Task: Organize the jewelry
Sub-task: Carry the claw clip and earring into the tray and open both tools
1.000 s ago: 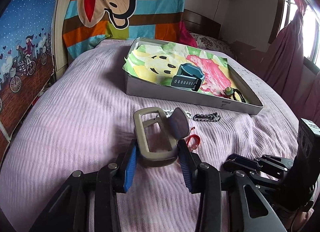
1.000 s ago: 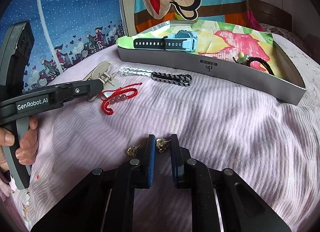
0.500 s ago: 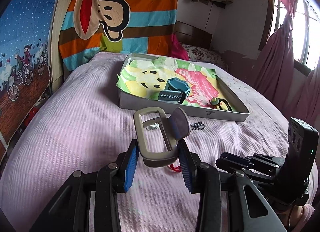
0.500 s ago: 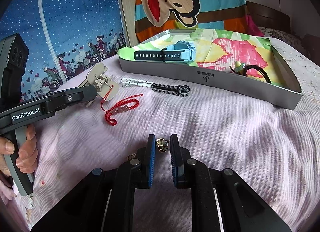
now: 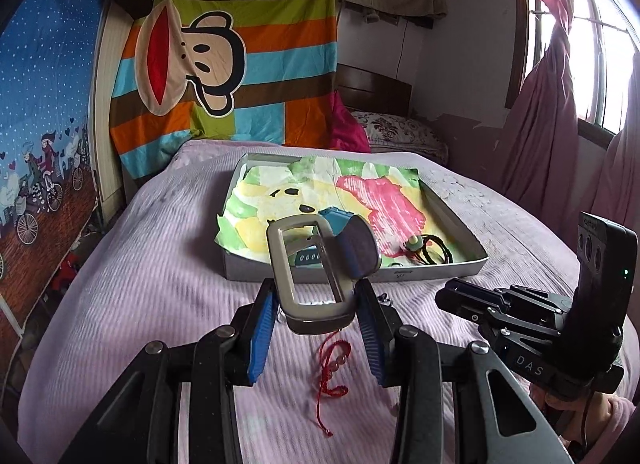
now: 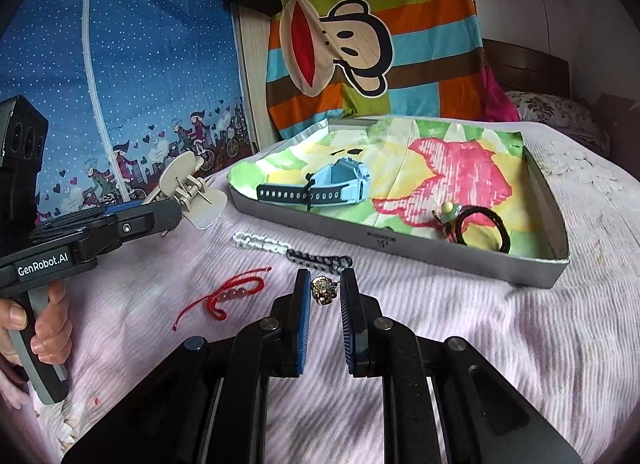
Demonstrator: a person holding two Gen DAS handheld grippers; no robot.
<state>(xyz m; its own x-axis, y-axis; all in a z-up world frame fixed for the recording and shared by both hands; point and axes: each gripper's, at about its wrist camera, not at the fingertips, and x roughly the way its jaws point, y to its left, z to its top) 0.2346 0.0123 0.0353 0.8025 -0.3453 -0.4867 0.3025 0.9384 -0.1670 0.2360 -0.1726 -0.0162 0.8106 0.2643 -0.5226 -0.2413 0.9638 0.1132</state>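
Observation:
My left gripper point(image 5: 318, 306) is shut on a beige hair clip point(image 5: 310, 270), held above the pink bedspread short of the grey tray point(image 5: 436, 270). The clip also shows in the right wrist view point(image 6: 190, 194). My right gripper point(image 6: 324, 290) is shut on a small gold earring point(image 6: 323, 291), lifted above the bed. The tray point(image 6: 400, 242) holds a blue watch point(image 6: 320, 188) and a black hair tie with a green bead point(image 6: 478, 226). A red bead bracelet point(image 6: 230, 296) and a black-and-white chain bracelet point(image 6: 292, 250) lie on the bed.
The bed is covered by a pink ribbed spread point(image 6: 500, 344). A striped monkey blanket point(image 5: 224, 60) hangs at the headboard. A blue patterned curtain point(image 6: 120, 84) hangs on the left. Pink window curtains point(image 5: 540, 124) hang on the right.
Both grippers have risen from the bed and moved toward the tray, the left with the hair clip, the right with the earring. A second earring left on the bed has gone out of view.

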